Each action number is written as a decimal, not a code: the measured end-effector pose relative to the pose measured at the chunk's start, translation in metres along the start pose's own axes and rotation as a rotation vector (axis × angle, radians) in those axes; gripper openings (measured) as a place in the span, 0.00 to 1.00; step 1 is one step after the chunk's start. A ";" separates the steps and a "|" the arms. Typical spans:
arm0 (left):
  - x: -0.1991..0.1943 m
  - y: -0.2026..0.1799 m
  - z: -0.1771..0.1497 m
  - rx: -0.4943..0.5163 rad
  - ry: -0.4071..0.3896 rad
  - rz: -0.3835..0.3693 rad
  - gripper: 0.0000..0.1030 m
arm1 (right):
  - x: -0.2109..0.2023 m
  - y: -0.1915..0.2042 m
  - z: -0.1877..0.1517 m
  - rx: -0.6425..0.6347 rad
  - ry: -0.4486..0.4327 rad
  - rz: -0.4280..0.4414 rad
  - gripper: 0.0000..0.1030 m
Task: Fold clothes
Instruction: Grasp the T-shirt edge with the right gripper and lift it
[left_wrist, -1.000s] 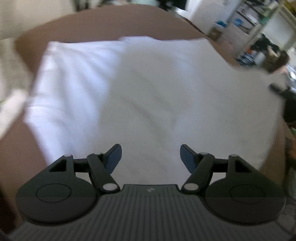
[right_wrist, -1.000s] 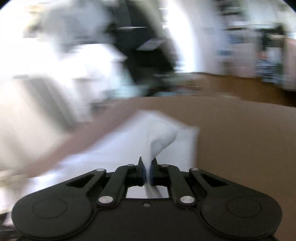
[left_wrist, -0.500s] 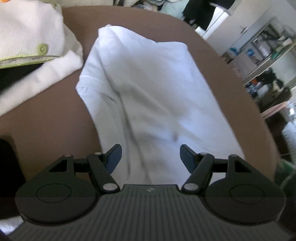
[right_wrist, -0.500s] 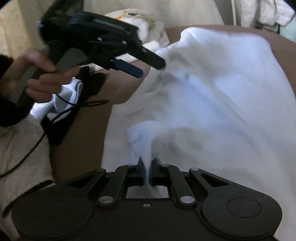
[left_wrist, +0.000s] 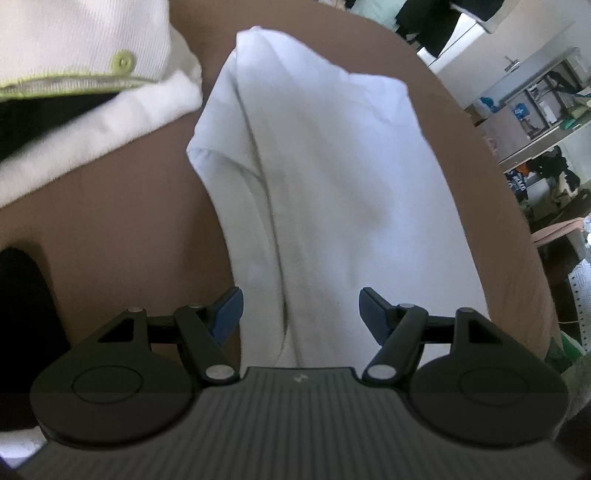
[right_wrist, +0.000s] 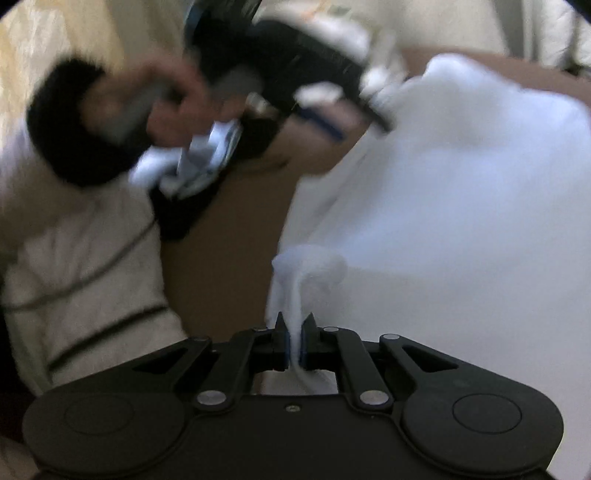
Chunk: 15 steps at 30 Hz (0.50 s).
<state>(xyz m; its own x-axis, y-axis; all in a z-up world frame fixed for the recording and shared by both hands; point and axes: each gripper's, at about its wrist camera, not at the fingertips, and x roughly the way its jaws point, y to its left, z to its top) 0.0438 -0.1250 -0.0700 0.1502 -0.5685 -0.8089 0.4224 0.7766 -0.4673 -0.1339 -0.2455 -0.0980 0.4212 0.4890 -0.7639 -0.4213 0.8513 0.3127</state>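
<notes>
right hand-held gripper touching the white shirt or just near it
Touching. The right wrist view shows the right hand-held gripper shut on a pinched fold of the white shirt, cloth squeezed between both blue pads.

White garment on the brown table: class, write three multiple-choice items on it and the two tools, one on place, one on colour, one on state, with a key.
1. Where does the white garment lie?
A. on the brown table
B. in a basket
C. on a hanger

2. What colour are the pads on the left tool?
A. red
B. blue
C. yellow

3. What is the right tool doing?
A. hanging open above the cloth
B. shut on nothing
C. shut on a pinch of the garment

Key:
1 A, the cloth is spread over the brown surface.
2 B, both inner faces show blue.
3 C, white fabric rises from between its closed jaws, while the left tool stands open.
</notes>
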 end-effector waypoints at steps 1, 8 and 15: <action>0.003 0.000 0.001 0.006 0.002 0.014 0.65 | 0.005 0.002 -0.001 -0.011 0.021 0.003 0.11; 0.007 -0.005 0.000 0.054 -0.003 0.091 0.63 | 0.008 -0.004 -0.014 0.029 0.061 0.058 0.16; -0.026 -0.055 -0.027 0.293 -0.098 0.022 0.64 | -0.084 -0.048 -0.035 0.252 -0.195 -0.029 0.59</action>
<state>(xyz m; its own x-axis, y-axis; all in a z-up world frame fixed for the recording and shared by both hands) -0.0074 -0.1461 -0.0330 0.2419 -0.5872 -0.7724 0.6557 0.6857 -0.3159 -0.1771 -0.3343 -0.0684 0.5861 0.4706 -0.6595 -0.2048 0.8736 0.4414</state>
